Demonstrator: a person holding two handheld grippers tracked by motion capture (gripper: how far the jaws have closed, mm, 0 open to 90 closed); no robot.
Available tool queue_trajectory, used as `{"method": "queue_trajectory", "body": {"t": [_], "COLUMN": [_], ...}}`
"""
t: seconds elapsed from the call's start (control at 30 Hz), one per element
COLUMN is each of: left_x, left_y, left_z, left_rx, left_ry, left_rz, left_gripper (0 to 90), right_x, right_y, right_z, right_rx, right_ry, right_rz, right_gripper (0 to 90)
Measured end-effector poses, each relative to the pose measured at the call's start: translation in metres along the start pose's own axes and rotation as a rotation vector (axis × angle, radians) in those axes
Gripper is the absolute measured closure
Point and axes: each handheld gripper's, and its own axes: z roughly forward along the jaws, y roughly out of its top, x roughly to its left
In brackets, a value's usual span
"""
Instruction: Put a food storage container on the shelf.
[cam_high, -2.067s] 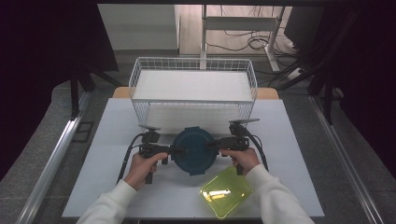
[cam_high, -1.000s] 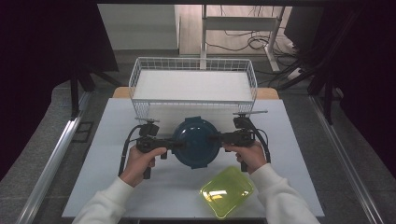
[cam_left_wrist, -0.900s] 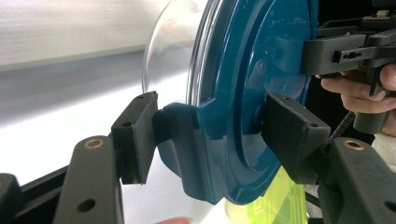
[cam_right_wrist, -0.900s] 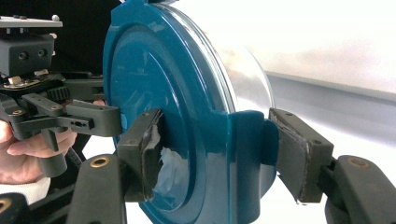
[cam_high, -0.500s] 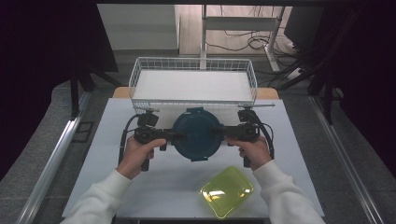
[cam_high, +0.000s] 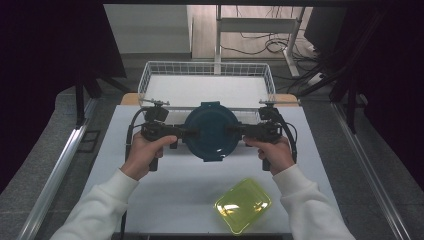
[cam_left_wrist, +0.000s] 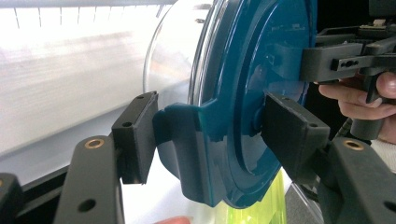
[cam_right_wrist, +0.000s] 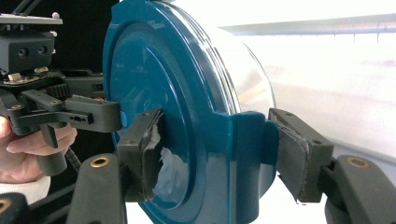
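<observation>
Over the far half of the tabletop, just short of its far edge where the white wire basket stands, a round clear container with a teal lid hangs level between two grippers — the step in hand looks like a two-handed lift and carry toward that basket. Each gripper is clamped partway shut on one of the lid's side latch tabs: the left gripper on one side, the right gripper on the other. Next, I judge, both hands must travel together and level over the basket rim — unequal motion could twist a tab free. A yellow-green lid lies near the near edge.
</observation>
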Motion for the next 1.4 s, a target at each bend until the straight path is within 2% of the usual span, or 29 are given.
{"method": "queue_trajectory", "body": {"t": [0.27,0.57,0.73,0.97,1.4], "left_x": [-0.004,-0.008,-0.009,-0.014,-0.008], "left_y": [0.014,0.037,0.045,0.061,0.085], "left_z": [-0.007,-0.014,-0.017,-0.022,-0.023], "left_rx": [-0.014,-0.027,-0.039,-0.05,-0.06], "left_ry": [0.006,0.007,0.004,0.017,0.007], "left_rz": [0.021,0.052,0.051,0.071,0.074], "left_gripper": [38.3,38.3,38.4,38.4,38.4], "right_x": [0.006,0.012,0.016,0.018,0.018], "right_y": [0.013,0.032,0.042,0.055,0.081], "right_z": [-0.005,-0.01,-0.013,-0.016,-0.015], "right_rx": [-0.018,-0.039,-0.05,-0.064,-0.068], "right_ry": [0.0,0.002,-0.003,0.005,-0.008], "right_rz": [-0.006,-0.014,-0.024,-0.026,-0.041], "right_gripper": [37.3,37.3,37.3,37.2,37.2]}}
